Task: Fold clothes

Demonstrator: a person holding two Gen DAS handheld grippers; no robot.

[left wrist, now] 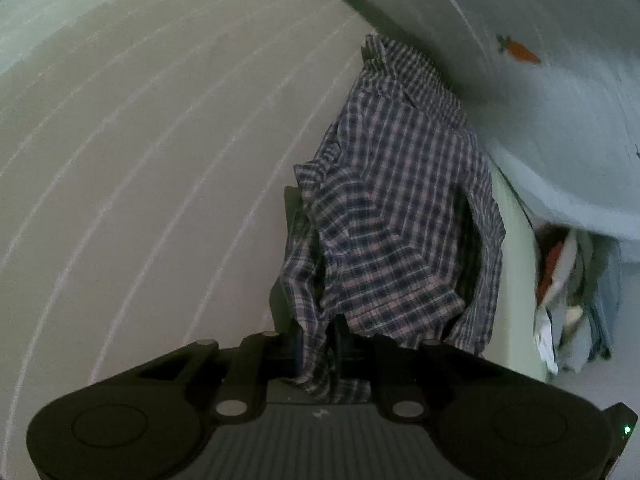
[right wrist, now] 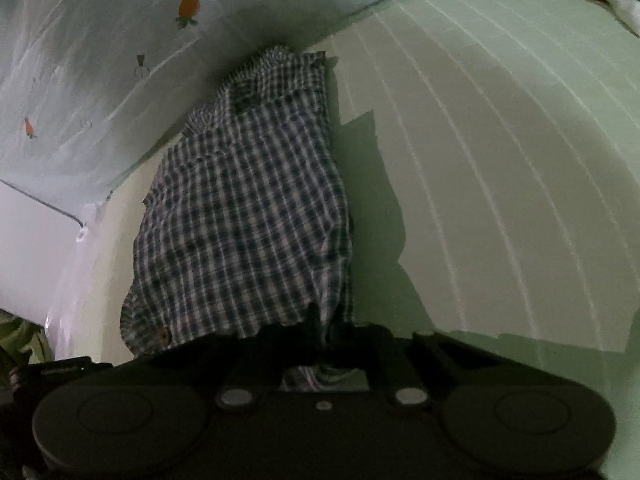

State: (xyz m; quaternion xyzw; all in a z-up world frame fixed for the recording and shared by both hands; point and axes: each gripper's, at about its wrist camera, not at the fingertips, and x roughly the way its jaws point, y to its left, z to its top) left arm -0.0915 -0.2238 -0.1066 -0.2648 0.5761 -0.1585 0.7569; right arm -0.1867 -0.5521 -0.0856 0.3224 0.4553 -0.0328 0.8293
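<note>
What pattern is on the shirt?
The shirt has a checked pattern, dark blue on white with a pinkish tint. The right wrist view shows it best.

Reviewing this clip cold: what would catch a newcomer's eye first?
The checked shirt dominates the middle of both views, its near edge bunched in the left tool and the right tool. It stretches over a pale green striped sheet towards a light fabric with orange carrot prints at the far edge.

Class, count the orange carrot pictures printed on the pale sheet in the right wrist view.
2. One large orange carrot print sits near the top left of the pale printed sheet; a smaller one lies at the far left edge. Others may be hidden.
</note>
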